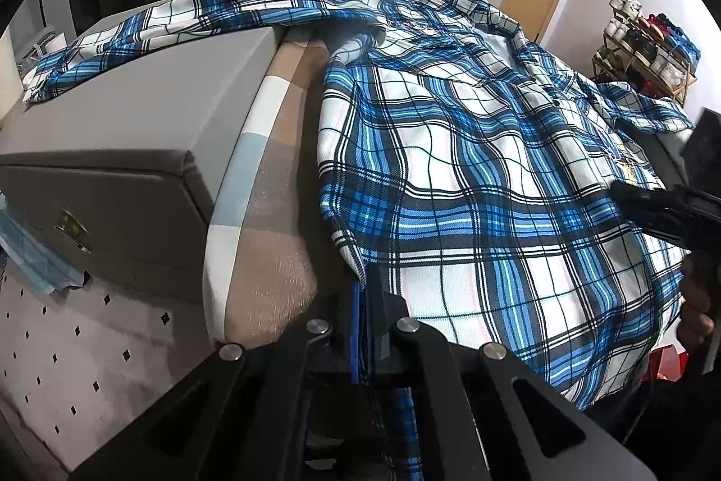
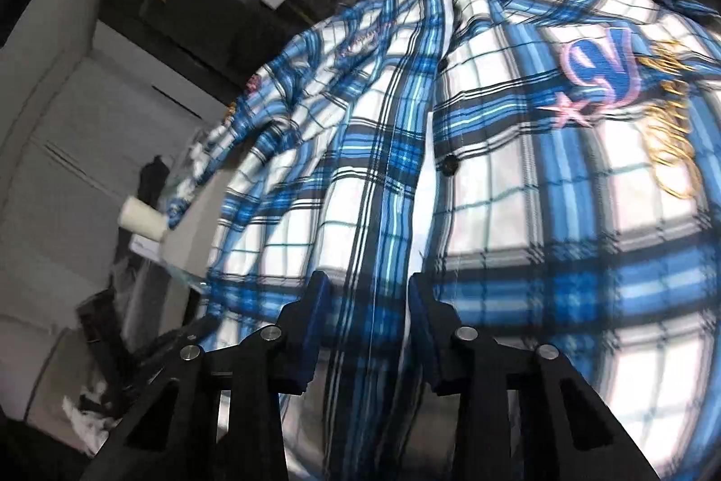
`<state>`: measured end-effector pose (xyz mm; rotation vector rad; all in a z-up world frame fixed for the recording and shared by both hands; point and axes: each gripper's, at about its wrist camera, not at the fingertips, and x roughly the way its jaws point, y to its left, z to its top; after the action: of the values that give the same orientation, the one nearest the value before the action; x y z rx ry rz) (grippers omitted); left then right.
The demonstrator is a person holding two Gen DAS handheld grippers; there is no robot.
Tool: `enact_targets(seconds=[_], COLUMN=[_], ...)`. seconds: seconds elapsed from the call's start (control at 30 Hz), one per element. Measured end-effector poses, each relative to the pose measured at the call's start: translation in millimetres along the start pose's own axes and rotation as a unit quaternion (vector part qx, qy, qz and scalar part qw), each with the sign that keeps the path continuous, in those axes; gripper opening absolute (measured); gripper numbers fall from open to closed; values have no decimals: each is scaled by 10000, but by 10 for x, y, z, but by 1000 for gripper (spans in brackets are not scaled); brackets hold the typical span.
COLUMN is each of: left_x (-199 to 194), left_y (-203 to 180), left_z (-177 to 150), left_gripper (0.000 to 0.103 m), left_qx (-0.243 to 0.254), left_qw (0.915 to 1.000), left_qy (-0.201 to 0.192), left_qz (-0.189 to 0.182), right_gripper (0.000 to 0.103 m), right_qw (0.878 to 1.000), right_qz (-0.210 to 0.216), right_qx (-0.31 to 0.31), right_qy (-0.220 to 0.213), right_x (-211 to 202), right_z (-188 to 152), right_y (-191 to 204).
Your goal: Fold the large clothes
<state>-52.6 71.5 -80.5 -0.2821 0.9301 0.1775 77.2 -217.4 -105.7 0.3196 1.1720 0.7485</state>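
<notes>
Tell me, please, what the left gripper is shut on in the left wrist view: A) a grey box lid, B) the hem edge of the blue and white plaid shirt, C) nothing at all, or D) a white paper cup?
B: the left gripper has its jaws closed together on the bottom edge of the blue and white plaid shirt, whose fabric runs between them.

My left wrist view looks steeply down along its fingers, close over the shirt (image 1: 473,165), bed edge at 9 o'clock. My right wrist view, blurred, sits closer still over that shirt (image 2: 450,165), their shared ground.
</notes>
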Motion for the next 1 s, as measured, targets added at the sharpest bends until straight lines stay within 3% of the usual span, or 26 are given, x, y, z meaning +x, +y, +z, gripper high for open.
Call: enact_targets(seconds=[0.03, 0.1, 0.13, 0.2, 0.3, 0.33, 0.43, 0.47, 0.6, 0.73, 0.8, 0.9, 0.97, 1.0], left_x=[1, 1, 2, 3, 17, 19, -24, -47, -180, -304, -312, -257, -151, -87], left_y=[-1, 6, 8, 3, -18, -12, 26, 33, 34, -27, -115, -277, -388, -431], left_z=[1, 5, 2, -1, 12, 20, 43, 49, 89, 258, 418, 730, 900, 965], left_gripper=[0, 0, 0, 0, 0, 0, 0, 2, 48, 59, 76, 82, 93, 102], left_qx=[5, -5, -9, -1, 53, 37, -125, -153, -257, -214, -62, 93, 217, 228], left_qw=[10000, 10000, 10000, 10000, 10000, 10000, 9997, 9996, 9986, 9955, 9941, 9914, 9885, 9873], left_qy=[-1, 1, 10, 23, 10, 19, -29, -69, -366, -740, -912, -1180, -1333, -1427], left_qz=[2, 17, 2, -78, -67, -83, -193, -226, -283, -555, -589, -561, -674, -654], right_gripper=[2, 1, 1, 1, 6, 10, 45, 45, 45, 49, 57, 69, 84, 86], right_qw=[9998, 9989, 9987, 9960, 9899, 9901, 9904, 9890, 9848, 9790, 9736, 9644, 9596, 9580], right_qz=[-177, -387, -300, -534, -1175, -1114, -909, -977, -1335, -1639, -1767, -1891, -1903, -1864], right_qx=[-77, -263, -313, -473, -787, -850, -970, -994, -873, -865, -1062, -1347, -1463, -1498], right_qy=[42, -14, -256, -544, -122, -90, -372, -503, -688, -846, -983, -1262, -1471, -1581], right_x=[72, 114, 17, -127, -73, -134, -338, -415, -571, -722, -793, -875, -891, -855], right_z=[8, 5, -13, -38, -66, -86, -80, -65, 65, 337, 530, 857, 1071, 1219], right_y=[26, 66, 93, 112, 158, 142, 147, 133, 16, -41, 37, 193, 274, 303])
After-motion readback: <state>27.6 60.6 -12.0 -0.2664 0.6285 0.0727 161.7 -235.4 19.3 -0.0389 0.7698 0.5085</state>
